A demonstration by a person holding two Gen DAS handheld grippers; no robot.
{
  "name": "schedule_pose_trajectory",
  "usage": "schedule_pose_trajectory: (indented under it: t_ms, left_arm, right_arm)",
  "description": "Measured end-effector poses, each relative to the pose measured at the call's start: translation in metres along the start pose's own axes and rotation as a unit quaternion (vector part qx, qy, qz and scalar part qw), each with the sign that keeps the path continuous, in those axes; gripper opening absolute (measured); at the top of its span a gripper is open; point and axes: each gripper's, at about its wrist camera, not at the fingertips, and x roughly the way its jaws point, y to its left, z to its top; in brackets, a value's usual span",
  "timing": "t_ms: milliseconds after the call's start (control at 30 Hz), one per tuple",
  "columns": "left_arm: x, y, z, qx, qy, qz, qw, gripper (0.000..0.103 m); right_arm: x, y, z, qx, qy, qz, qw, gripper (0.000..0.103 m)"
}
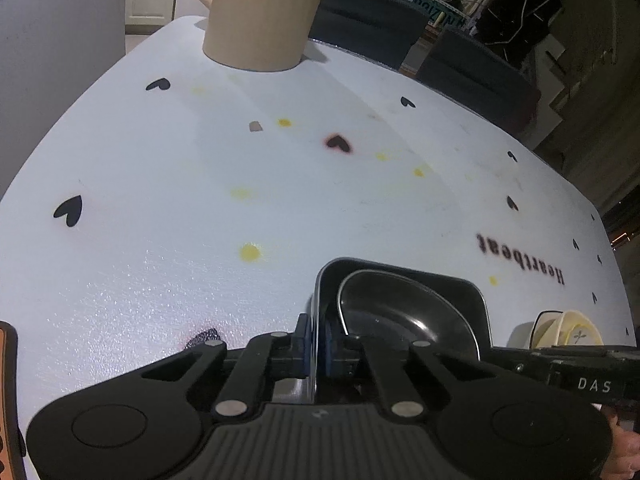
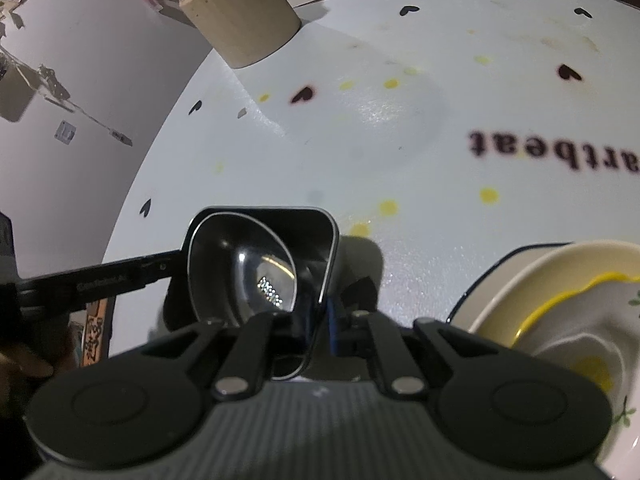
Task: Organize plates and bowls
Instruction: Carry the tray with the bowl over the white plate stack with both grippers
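Black square dish (image 1: 404, 304), a dark oval bowl (image 1: 384, 308) nested inside, sits near the worktop's (image 1: 200, 184) near edge. Left gripper (image 1: 316, 336) and right gripper (image 2: 320, 320): jaws clenched on opposite walls. The lift is best made level, both sides together; cream bowls (image 2: 560, 292) stand just beside.

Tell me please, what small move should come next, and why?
Probably lift the black square dish a little with both hands. The left tool and right tool each pinch its rim on opposite sides, with a black bowl nested inside.
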Motion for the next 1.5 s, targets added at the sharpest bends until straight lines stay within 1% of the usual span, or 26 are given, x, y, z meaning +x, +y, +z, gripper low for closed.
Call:
schedule_pose_trajectory:
  t_ms: [100, 233, 400, 533, 667, 900, 1033, 1233, 1333, 1500]
  left_arm:
    - [0.003, 0.000, -0.001, -0.001, 0.009, 0.000, 1.0000, 0.007]
    - [0.001, 0.004, -0.001, -0.014, 0.004, -0.005, 0.9999, 0.007]
    - [-0.015, 0.004, 0.001, -0.034, -0.030, -0.023, 0.9987, 0.007]
    - [-0.033, 0.000, 0.002, -0.051, -0.062, -0.048, 0.9956, 0.007]
    - [-0.048, -0.012, 0.002, -0.048, -0.089, -0.067, 0.9925, 0.007]
    - [-0.072, -0.043, 0.000, -0.051, -0.135, -0.102, 0.9843, 0.007]
    - [-0.079, -0.063, -0.002, -0.056, -0.151, -0.127, 0.9787, 0.007]
    - [-0.079, -0.102, -0.009, -0.046, -0.158, -0.163, 0.9728, 0.007]
    - [-0.075, -0.125, -0.014, -0.028, -0.151, -0.172, 0.9730, 0.007]
    - [-0.065, -0.153, -0.026, -0.016, -0.138, -0.191, 0.9718, 0.007]
  right_arm:
    - [-0.001, -0.001, 0.000, 0.001, -0.002, 0.002, 1.000, 0.009]
    - [-0.001, -0.001, -0.001, 0.001, -0.004, 0.002, 1.000, 0.009]
    - [-0.006, -0.002, 0.002, 0.003, -0.012, 0.008, 1.000, 0.009]
    - [-0.022, -0.003, 0.007, 0.002, -0.036, 0.017, 0.999, 0.008]
    - [-0.041, -0.010, 0.011, 0.012, -0.057, 0.033, 0.998, 0.008]
    - [-0.084, -0.026, 0.012, 0.020, -0.109, 0.054, 0.992, 0.007]
    - [-0.115, -0.040, 0.007, 0.021, -0.137, 0.068, 0.988, 0.007]
    - [-0.158, -0.070, -0.014, 0.029, -0.170, 0.076, 0.982, 0.008]
    - [-0.175, -0.087, -0.026, 0.038, -0.185, 0.073, 0.979, 0.008]
    - [-0.198, -0.112, -0.047, 0.055, -0.206, 0.062, 0.975, 0.008]
